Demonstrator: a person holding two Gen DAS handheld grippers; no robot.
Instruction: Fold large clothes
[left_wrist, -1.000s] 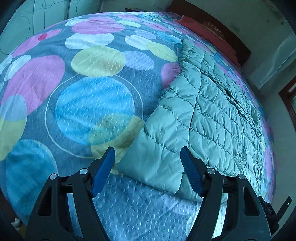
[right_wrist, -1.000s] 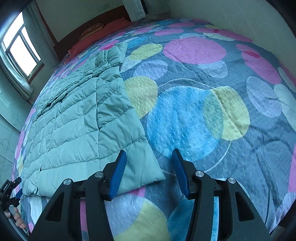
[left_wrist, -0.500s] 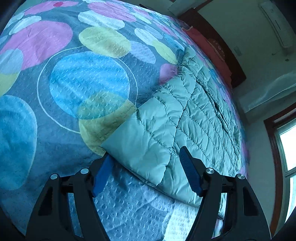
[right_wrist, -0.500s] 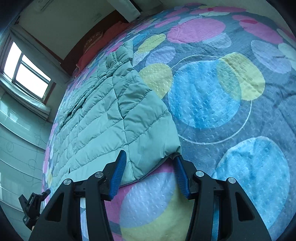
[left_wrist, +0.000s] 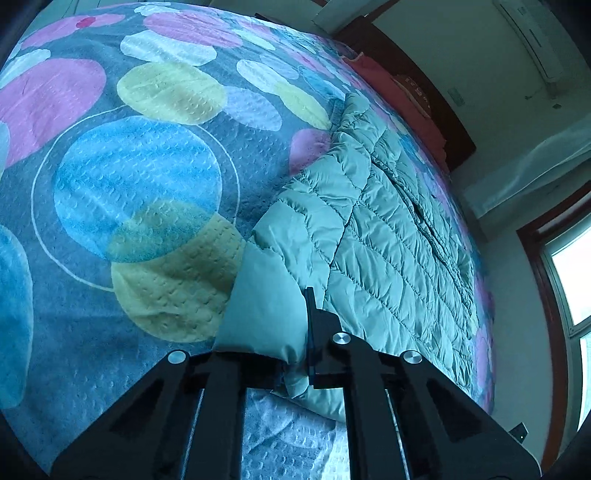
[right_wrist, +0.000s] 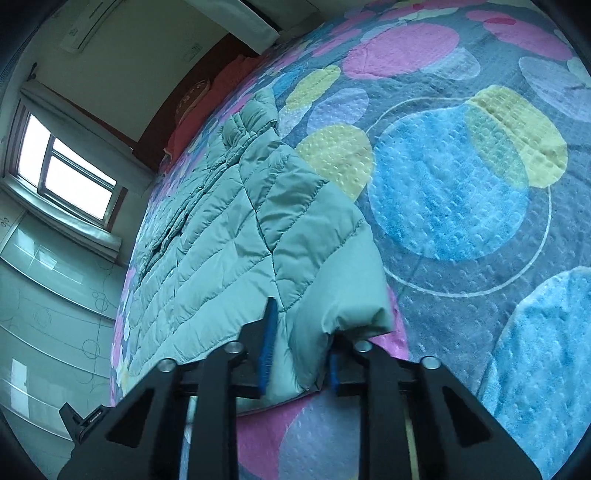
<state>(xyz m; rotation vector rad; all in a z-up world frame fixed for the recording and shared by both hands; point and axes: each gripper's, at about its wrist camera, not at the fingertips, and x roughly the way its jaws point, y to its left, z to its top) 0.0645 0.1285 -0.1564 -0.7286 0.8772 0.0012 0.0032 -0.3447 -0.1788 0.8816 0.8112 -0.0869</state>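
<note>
A pale green quilted down jacket lies spread lengthwise on the bed. My left gripper is shut on its near hem corner, and the smooth fabric bulges up over the jaws and hides the left finger's pad. In the right wrist view the same jacket runs away to the upper left. My right gripper has its jaws closing on the other near hem corner. The cloth is bunched and pinched between its blue pads.
The bedspread with big coloured circles stretches wide beside the jacket, also in the right wrist view. A red pillow and a dark headboard lie at the far end. A window is on the side wall.
Both grippers went from open astride the hem corners to closed on them. The fabric now bunches up between the jaws, and both views have tilted.
</note>
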